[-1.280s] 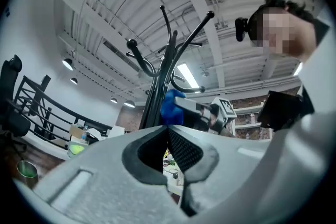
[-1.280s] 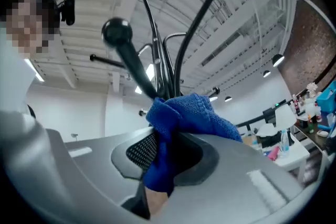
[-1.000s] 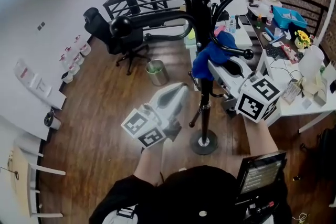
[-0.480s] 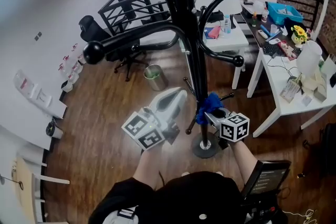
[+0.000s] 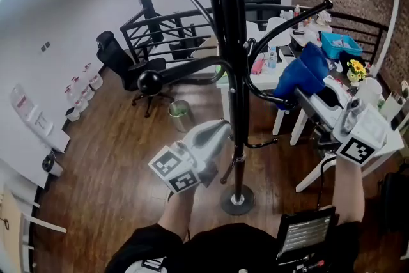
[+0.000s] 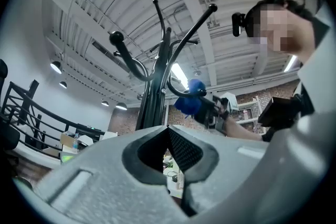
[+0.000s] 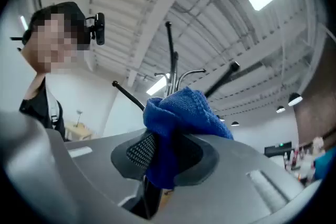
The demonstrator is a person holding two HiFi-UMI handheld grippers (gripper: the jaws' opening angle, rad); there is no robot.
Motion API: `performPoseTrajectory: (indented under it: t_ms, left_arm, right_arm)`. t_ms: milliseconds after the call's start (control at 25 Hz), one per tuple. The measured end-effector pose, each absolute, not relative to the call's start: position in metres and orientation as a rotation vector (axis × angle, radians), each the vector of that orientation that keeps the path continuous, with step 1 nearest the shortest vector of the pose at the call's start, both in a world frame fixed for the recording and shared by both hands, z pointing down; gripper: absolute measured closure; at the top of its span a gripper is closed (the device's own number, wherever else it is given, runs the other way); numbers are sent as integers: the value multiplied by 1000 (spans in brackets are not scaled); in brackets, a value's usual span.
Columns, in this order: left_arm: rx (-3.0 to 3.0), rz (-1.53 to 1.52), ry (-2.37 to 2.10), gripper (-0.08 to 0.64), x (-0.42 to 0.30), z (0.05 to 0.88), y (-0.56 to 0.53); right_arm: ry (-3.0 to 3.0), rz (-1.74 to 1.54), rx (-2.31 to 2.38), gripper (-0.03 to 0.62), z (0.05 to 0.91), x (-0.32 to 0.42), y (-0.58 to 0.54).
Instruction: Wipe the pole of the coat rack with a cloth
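Head view: pole (image 5: 229, 22) stands upright, right tongs (image 5: 307, 91) clamp cloth (image 5: 299, 75).

Curved hooks (image 5: 192, 68) ring the pole (image 5: 225, 41) — desk (image 5: 271, 77) close right.

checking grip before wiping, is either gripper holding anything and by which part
The right gripper is shut on the blue cloth, pinching a bunched fold; the rest bulges past the jaws. The left gripper is shut and empty.

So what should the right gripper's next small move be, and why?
Probably bring the right gripper left until the blue cloth touches the pole. Its jaws clamp the cloth, but the cloth sits right of the pole, apart from it, so nothing is being wiped.
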State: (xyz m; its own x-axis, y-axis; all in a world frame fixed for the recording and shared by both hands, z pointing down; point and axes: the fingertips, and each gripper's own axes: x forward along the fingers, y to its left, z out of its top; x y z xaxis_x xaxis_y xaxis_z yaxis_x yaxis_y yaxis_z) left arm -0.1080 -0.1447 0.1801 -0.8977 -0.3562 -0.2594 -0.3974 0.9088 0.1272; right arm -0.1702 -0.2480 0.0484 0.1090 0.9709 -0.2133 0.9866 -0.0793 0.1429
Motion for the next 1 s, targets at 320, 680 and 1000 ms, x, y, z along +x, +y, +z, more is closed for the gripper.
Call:
performPoseTrajectory:
  t_ms: [320, 680, 1000]
  left_arm:
    - [-601, 187, 2777, 558, -106, 150, -153]
    - [-654, 106, 2709, 558, -104, 124, -163]
    - [-760, -9, 2696, 558, -112, 89, -195]
  right_arm:
    - [1776, 575, 2481, 520, 43, -140, -221]
    - [2036, 250, 2120, 520, -8, -157, -166]
    - [1962, 46, 1883, 520, -142, -145, -181]
